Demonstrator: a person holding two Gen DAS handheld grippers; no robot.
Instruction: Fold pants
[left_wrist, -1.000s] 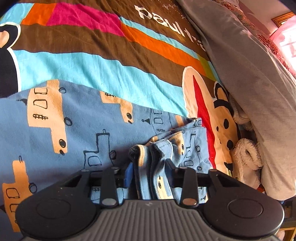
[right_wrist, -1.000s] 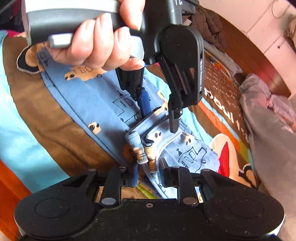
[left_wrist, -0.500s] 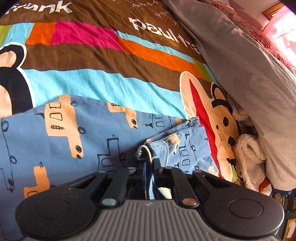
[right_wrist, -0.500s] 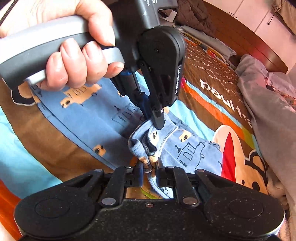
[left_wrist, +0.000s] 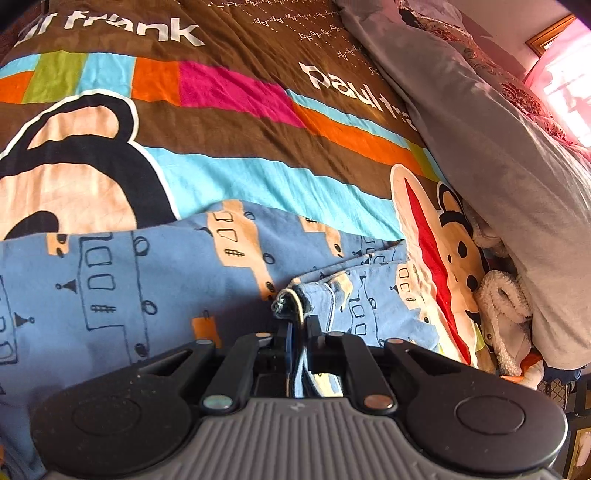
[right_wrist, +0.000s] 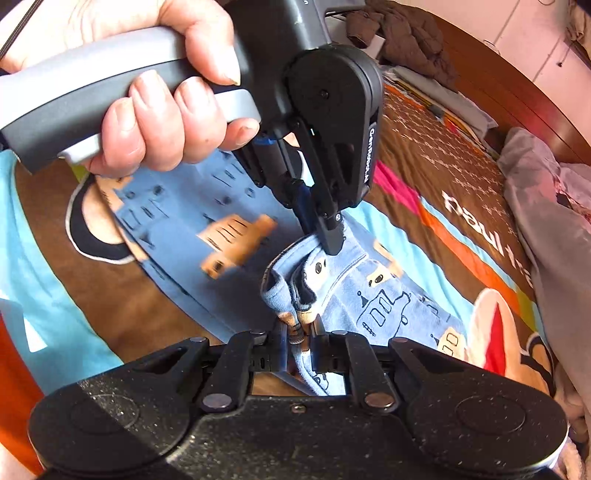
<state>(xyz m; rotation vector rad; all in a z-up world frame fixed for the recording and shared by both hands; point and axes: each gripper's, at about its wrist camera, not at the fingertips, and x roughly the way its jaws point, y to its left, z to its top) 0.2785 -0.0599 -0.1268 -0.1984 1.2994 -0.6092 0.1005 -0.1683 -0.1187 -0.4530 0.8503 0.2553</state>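
Blue children's pants (left_wrist: 147, 280) printed with orange trucks lie on a colourful bedspread (left_wrist: 229, 125); they also show in the right wrist view (right_wrist: 388, 295). My left gripper (left_wrist: 298, 328) is shut on a bunched cuff end of the pants. It appears from outside in the right wrist view (right_wrist: 325, 236), held by a hand, pinching the same hem. My right gripper (right_wrist: 300, 338) is shut on the other cuff corner just below it. The two grippers are close together, holding the hem slightly above the bed.
A grey duvet (left_wrist: 498, 155) rises along the right side of the bed. A white fleecy garment (left_wrist: 502, 306) lies at its foot. A wooden headboard (right_wrist: 498, 74) and a brown jacket (right_wrist: 406, 33) are at the far end.
Both grippers closed from open onto the cuff ends. They then lifted and carried the hem along the bed, with the fabric trailing.
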